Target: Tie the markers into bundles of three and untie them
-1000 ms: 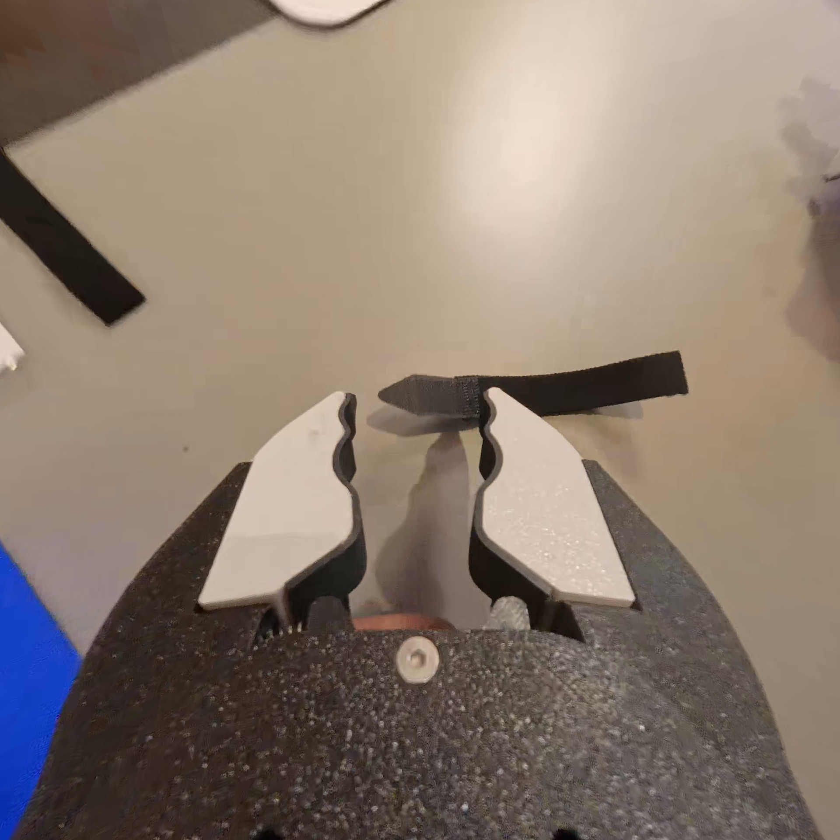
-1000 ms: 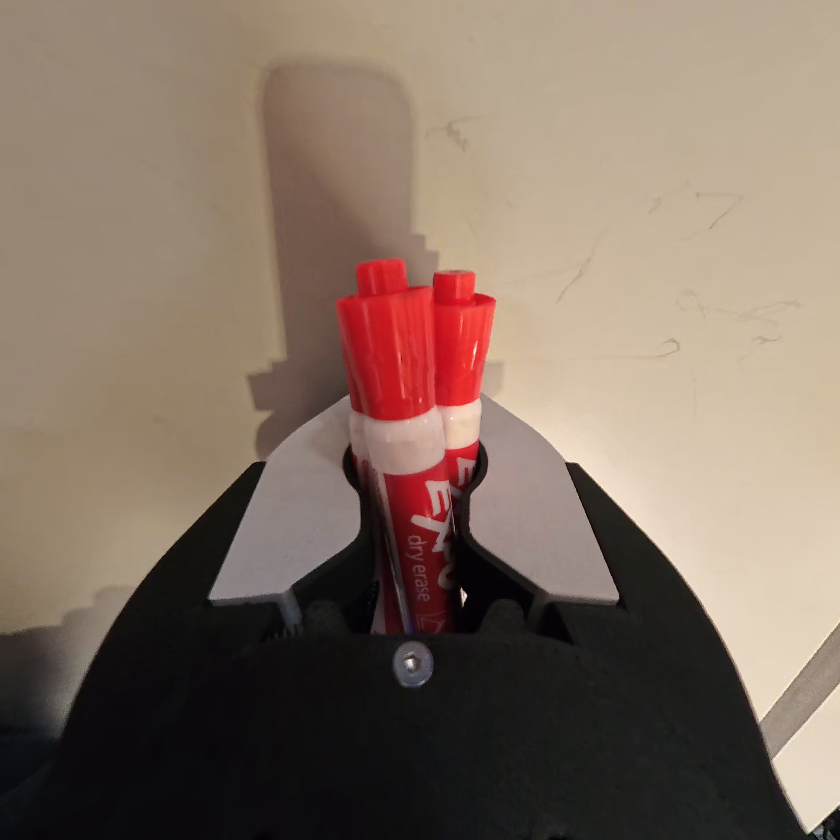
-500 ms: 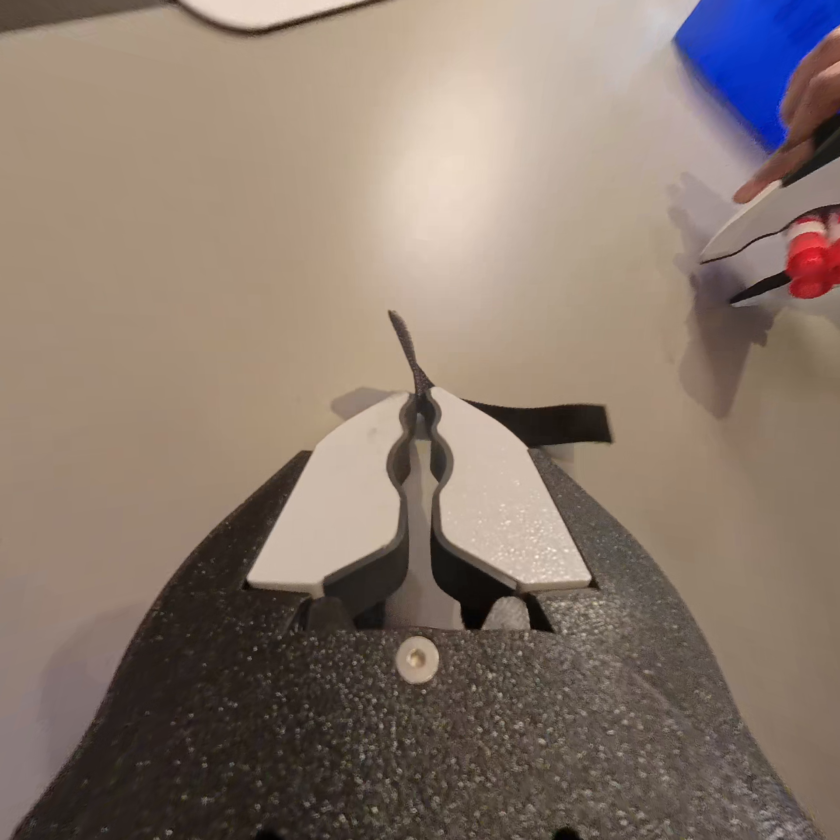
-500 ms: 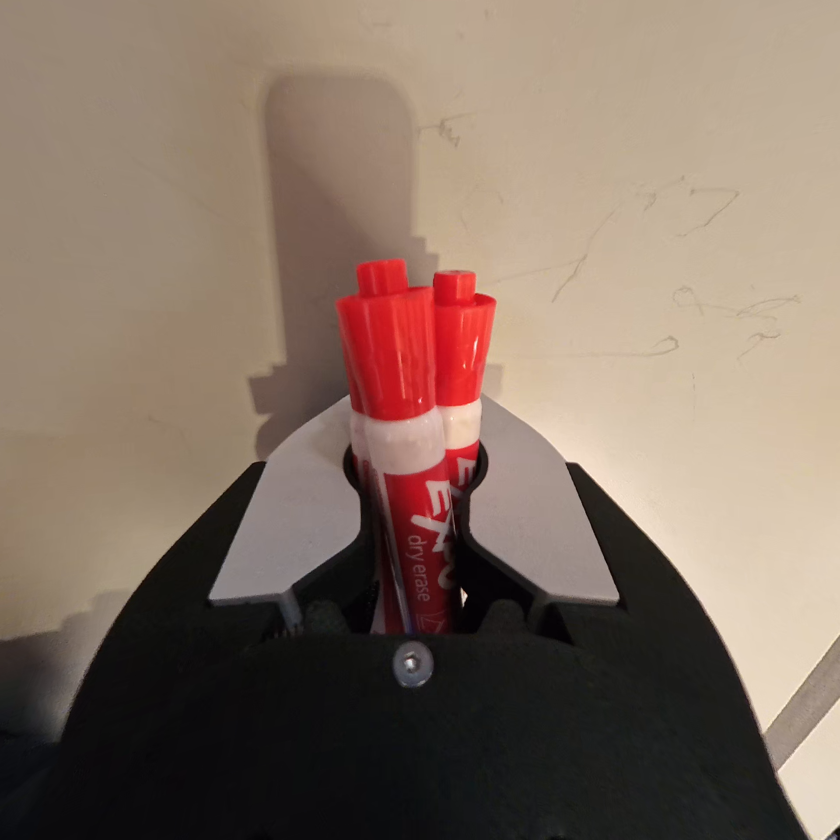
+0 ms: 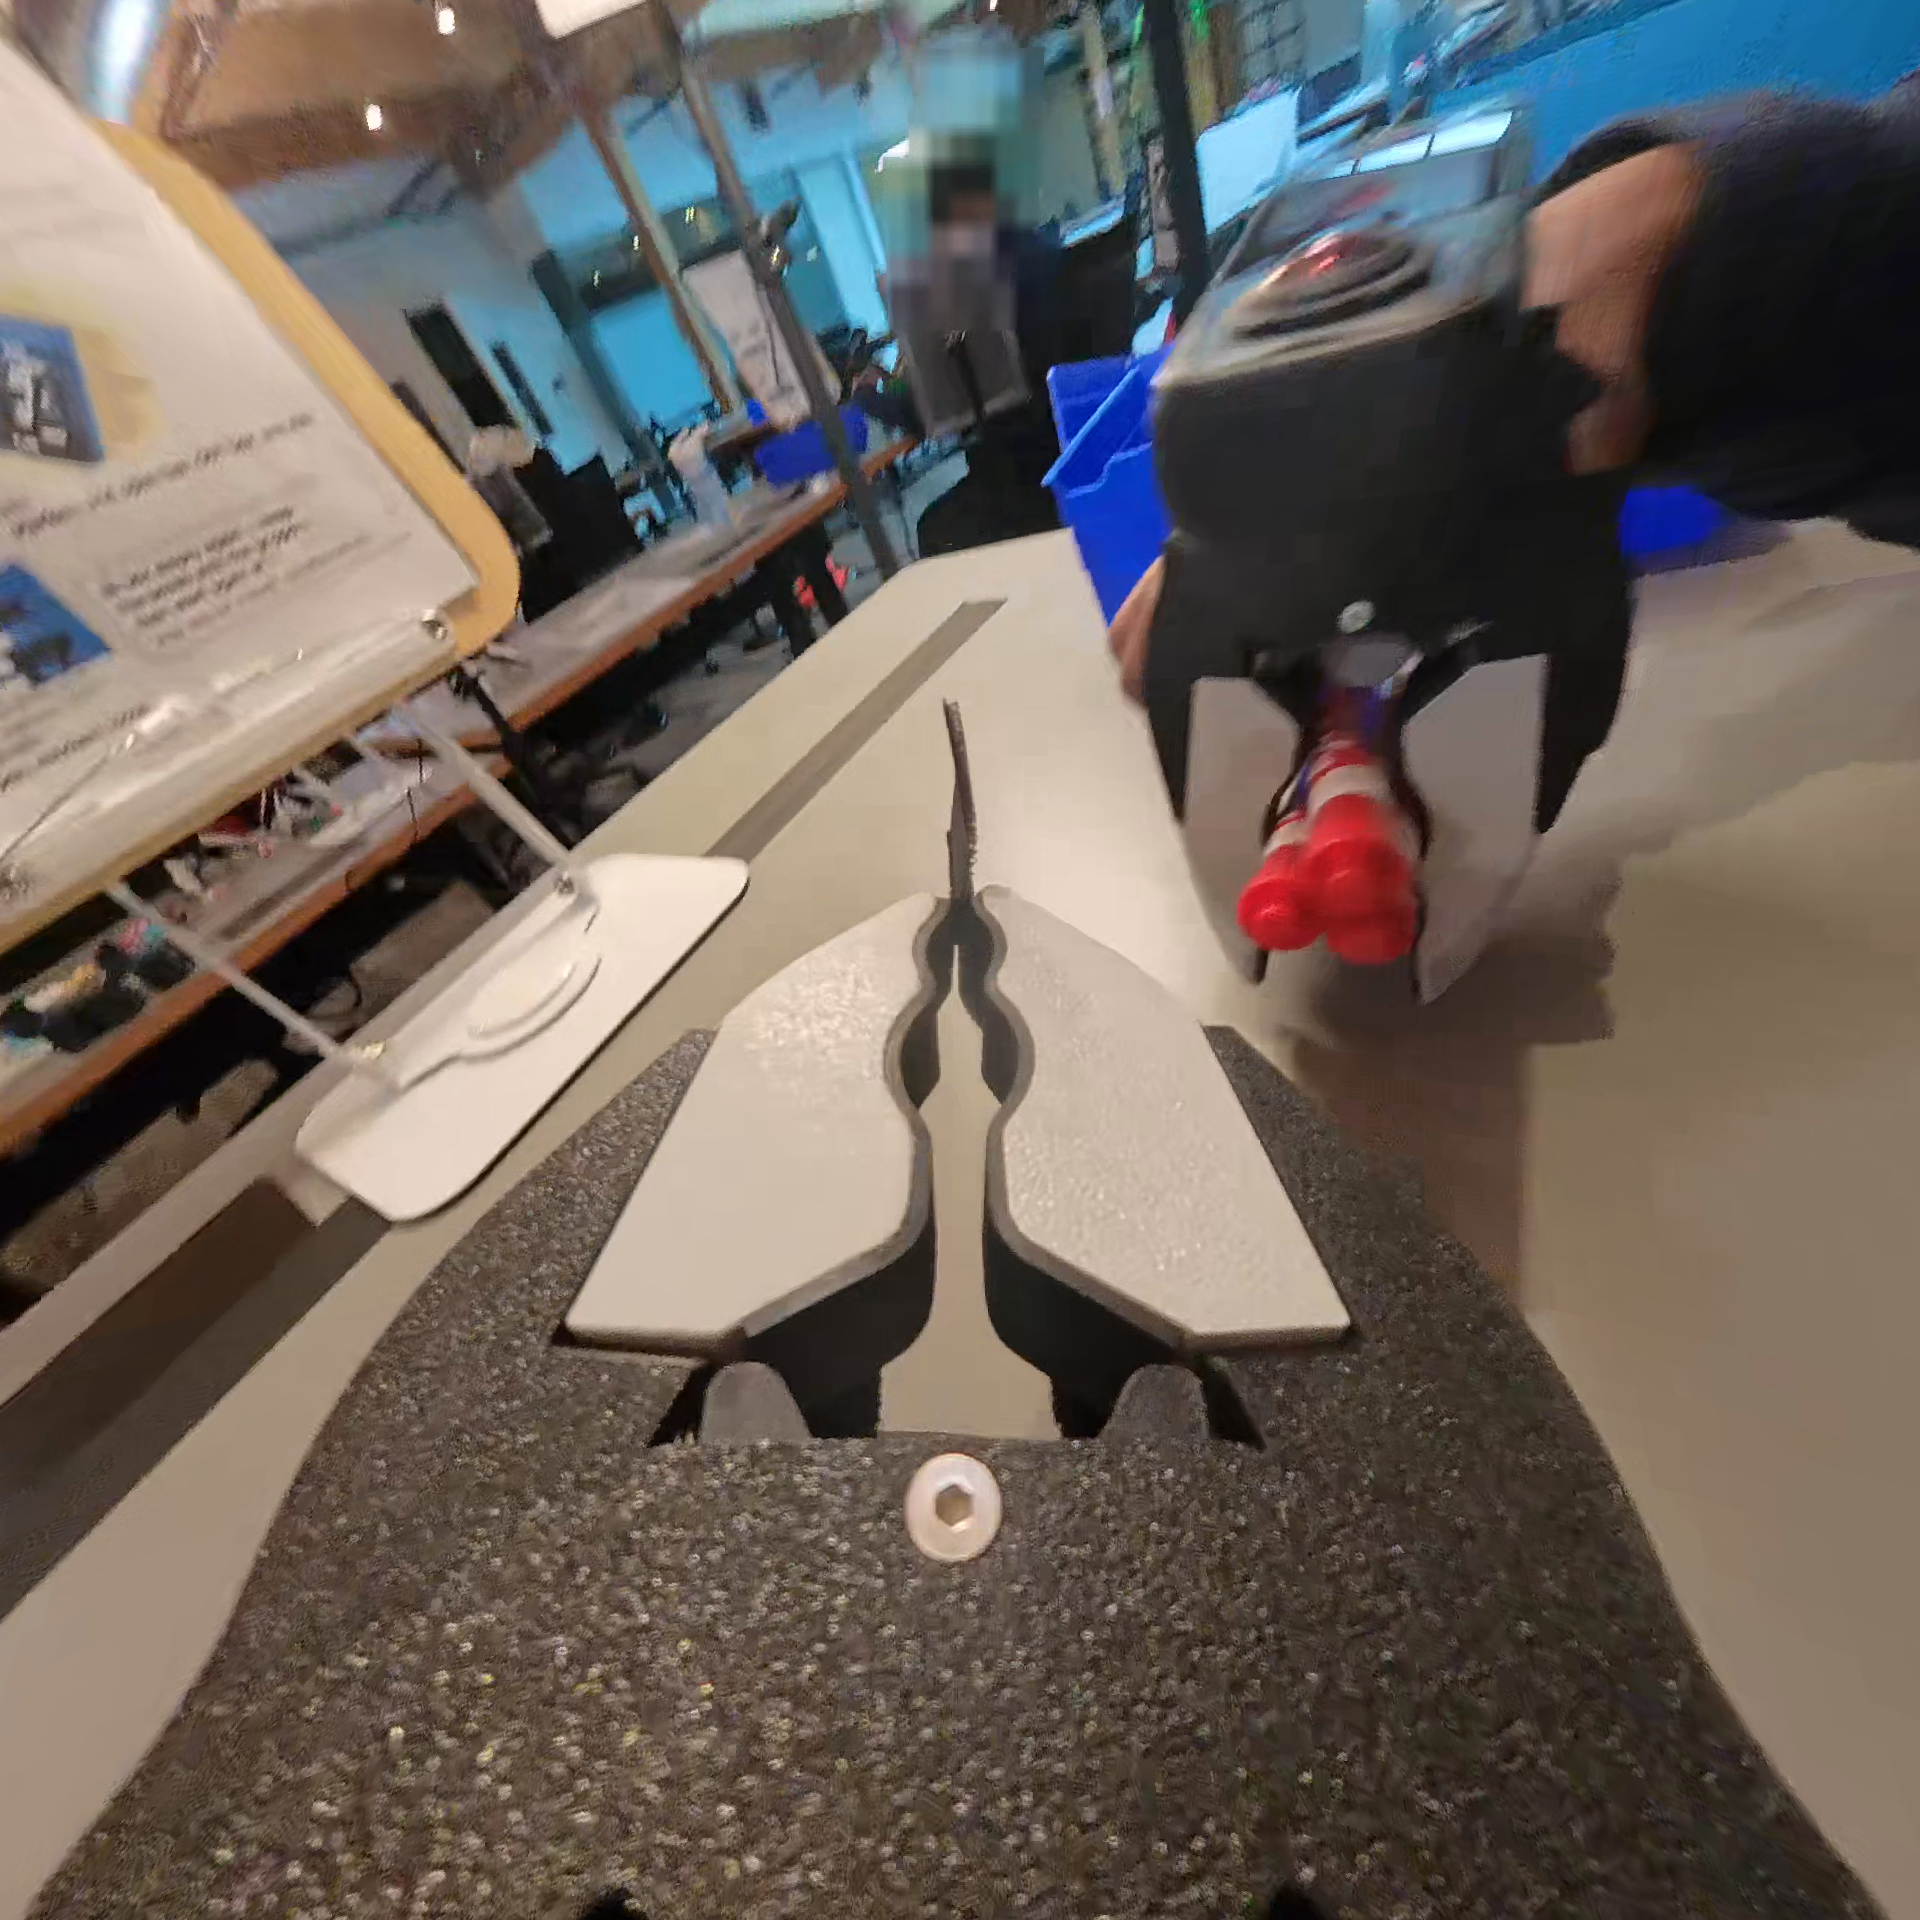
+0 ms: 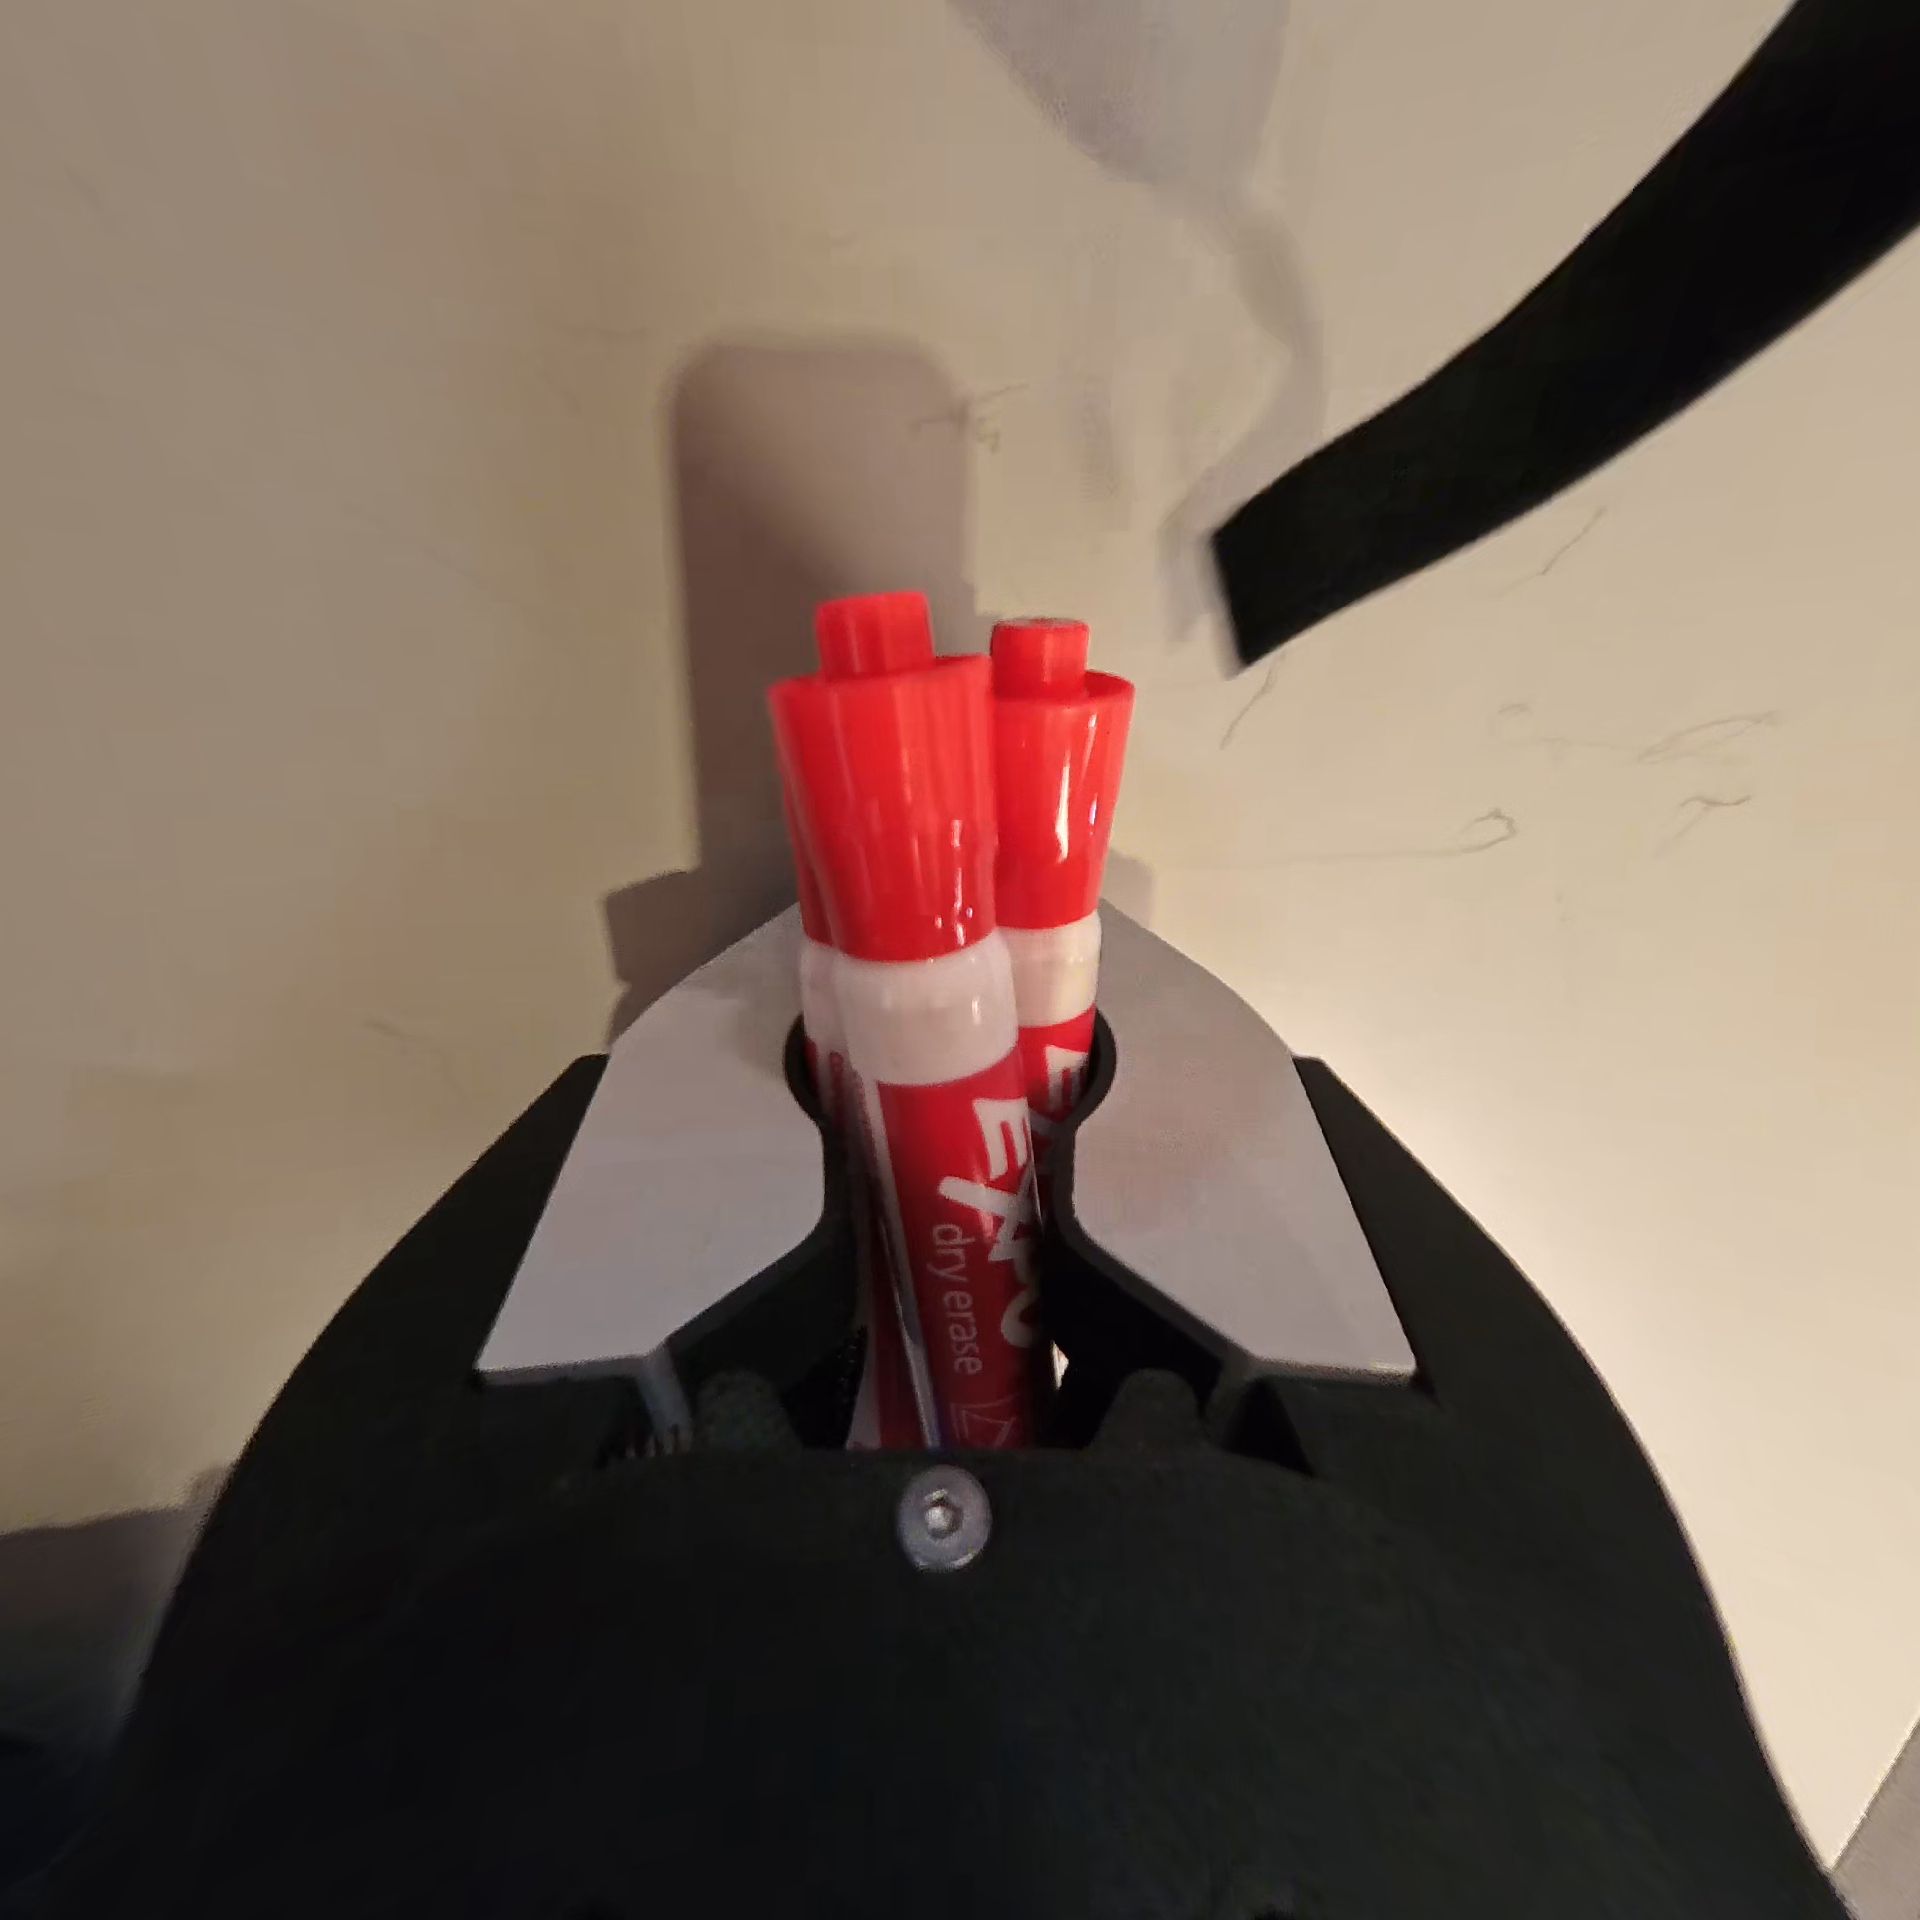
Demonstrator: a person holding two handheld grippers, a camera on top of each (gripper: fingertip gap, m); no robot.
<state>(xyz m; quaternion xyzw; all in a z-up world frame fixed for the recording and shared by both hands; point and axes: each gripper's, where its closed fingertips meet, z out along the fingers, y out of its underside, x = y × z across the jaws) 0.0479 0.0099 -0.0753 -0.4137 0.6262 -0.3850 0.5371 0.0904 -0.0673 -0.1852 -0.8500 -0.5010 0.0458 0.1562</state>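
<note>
— Left wrist view first: how do the left tongs [image 5: 961,920] sit?

— Low over the pale desk [image 5: 1714,1143], pointing forward, tips clenched on a thin black strap [image 5: 958,800] that stands straight up from them, edge-on.

— And the other side?

— The right tongs [image 5: 1340,966] come in from the upper right, tilted down toward the desk, a hand [image 5: 1621,291] in a dark sleeve wrapped round the back. They grasp the red markers [image 5: 1330,904], caps pointing down and out past the tips.

— Does the right wrist view agree?

— Yes. The markers [image 6: 945,914] lie along the fingers [image 6: 717,1122], which press on both sides of the bunch. A black strap end [image 6: 1558,405] hangs at upper right, apart from the caps.
</note>
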